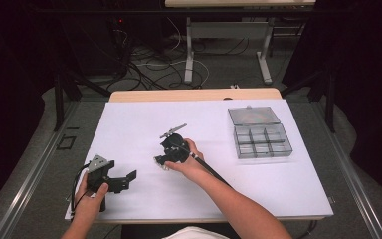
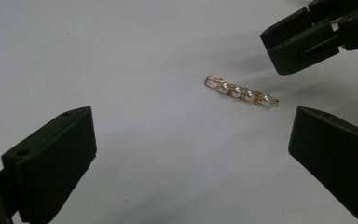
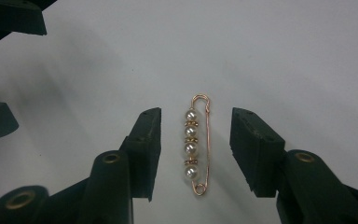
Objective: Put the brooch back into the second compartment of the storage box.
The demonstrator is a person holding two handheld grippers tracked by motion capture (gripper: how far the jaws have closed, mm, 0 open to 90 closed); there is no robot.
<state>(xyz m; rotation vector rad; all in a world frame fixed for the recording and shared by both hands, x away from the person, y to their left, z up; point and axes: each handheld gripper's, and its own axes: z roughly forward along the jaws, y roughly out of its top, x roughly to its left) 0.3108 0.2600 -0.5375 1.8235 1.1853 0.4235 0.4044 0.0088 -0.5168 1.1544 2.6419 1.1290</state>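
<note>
**Pearl pin between spread jaws**

High view: left gripper (image 1: 122,180) low on the white table (image 1: 129,124), jaws apart on nothing; right gripper (image 1: 163,160) near the middle, tipped down onto the sheet; clear compartment box (image 1: 259,133) well off to the right.

Left gripper view: wide-spread jaws, gold pearl safety pin (image 2: 240,91) lying flat beyond them, just beside the other gripper's jaw.

Right gripper view: pin (image 3: 197,144) lengthwise between both pads, gaps either side, untouched.

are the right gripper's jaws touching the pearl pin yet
Apart. In the right gripper view the right gripper straddles the pearl pin, with white table showing between each jaw and the pin.
</note>
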